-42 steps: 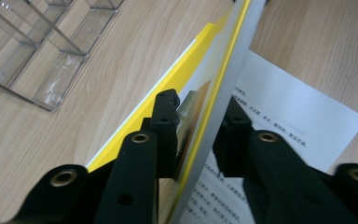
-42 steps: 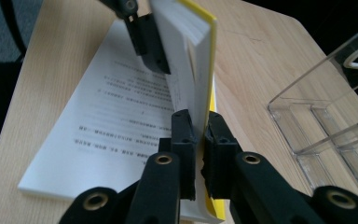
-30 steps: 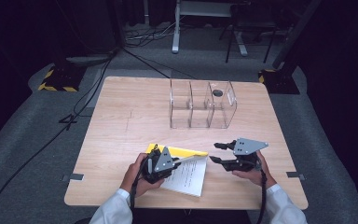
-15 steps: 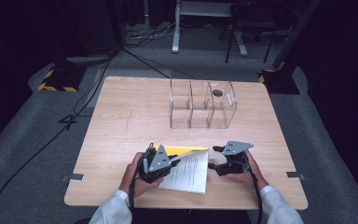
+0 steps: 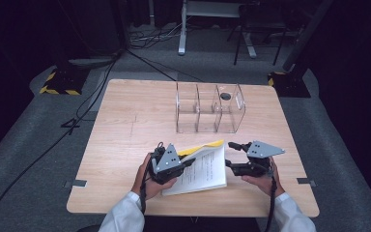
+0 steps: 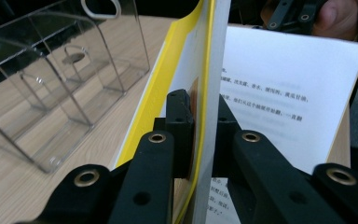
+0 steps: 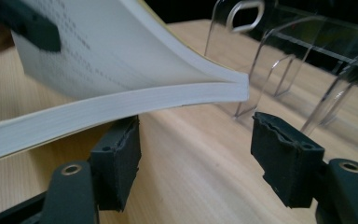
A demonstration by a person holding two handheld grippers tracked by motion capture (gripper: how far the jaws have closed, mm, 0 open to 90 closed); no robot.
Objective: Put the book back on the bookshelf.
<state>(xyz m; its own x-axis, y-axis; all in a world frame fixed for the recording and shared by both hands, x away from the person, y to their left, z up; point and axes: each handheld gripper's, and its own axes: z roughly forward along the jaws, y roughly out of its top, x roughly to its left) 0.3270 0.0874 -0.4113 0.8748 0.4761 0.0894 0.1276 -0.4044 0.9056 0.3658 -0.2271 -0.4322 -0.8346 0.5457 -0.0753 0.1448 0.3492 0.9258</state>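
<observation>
Left gripper point(image 6: 200, 140) clamped on yellow cover point(image 6: 168, 79) and a few pages; right gripper point(image 7: 196, 163) gaping, just widened, nothing between, under book point(image 5: 200, 166) at table point(image 5: 125, 116) six o'clock. Risks judged: thin grip slipping, pages tearing, block sagging.

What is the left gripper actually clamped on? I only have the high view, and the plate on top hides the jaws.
Observer: The left gripper is shut on the yellow cover plus a few pages, held up on edge above the open book.
Operator: Is the right one gripping anything?
Observer: No. The right gripper is open, jaws having just narrowed a bit, and nothing is between them; the page block's edge curves just above its pads.
Operator: What lies ahead of the right jaws?
Observer: Bare table, then the clear organizer beyond.
</observation>
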